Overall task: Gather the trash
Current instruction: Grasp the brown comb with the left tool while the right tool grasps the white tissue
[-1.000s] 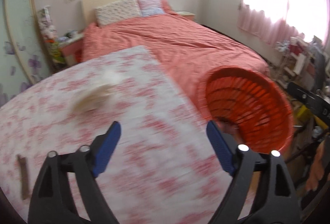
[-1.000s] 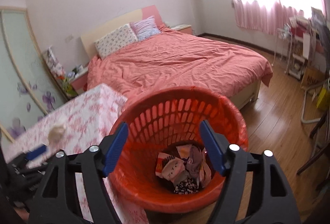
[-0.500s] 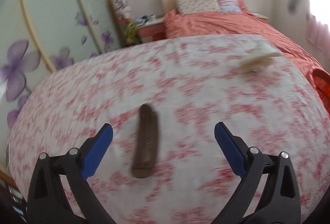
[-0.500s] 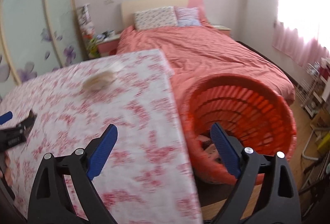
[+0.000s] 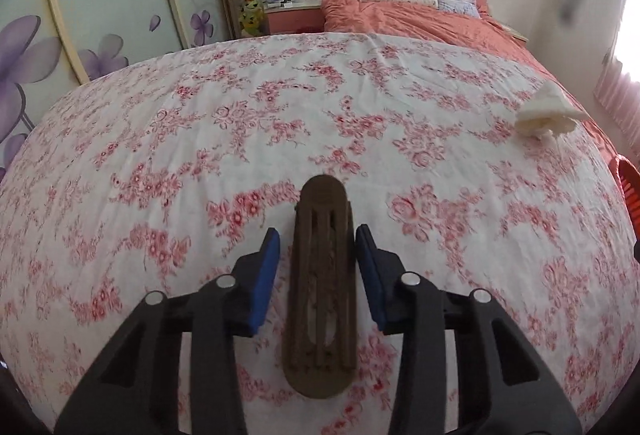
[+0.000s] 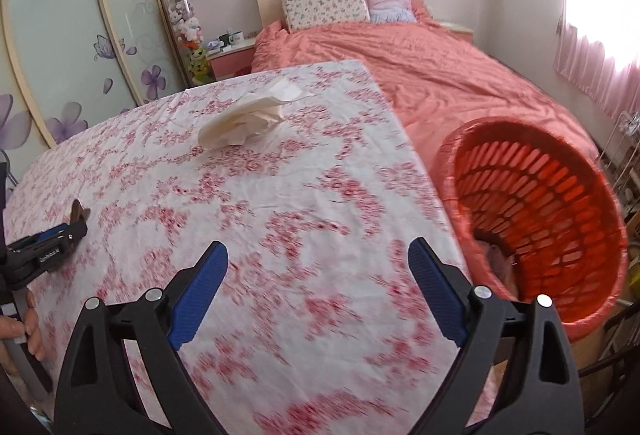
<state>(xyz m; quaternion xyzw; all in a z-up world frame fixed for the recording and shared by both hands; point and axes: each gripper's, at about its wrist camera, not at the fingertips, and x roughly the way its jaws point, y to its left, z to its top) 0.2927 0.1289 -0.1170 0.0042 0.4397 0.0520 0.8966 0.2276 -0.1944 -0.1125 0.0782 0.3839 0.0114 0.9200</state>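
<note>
Trash on the floral counter [image 6: 304, 171]: only the right view shows the orange basket [image 6: 540, 219] at right; the crumpled tissue [image 6: 244, 121] is seen upper-centre. Lower-centre in the left view, the brown stick [image 5: 322, 287] is bracketed by the left tool [image 5: 318, 255], narrowly parted. The right tool [image 6: 318, 275] is spread wide, empty.

The left gripper [image 5: 316, 267] straddles the brown stick [image 5: 322, 287], jaws narrowly gapped either side. From the right gripper [image 6: 316, 291], bare tablecloth runs toward 11 o'clock up to the crumpled tissue [image 6: 246, 121]. The orange basket [image 6: 536, 211] blocks 2 o'clock beside the table [image 6: 320, 195].
</note>
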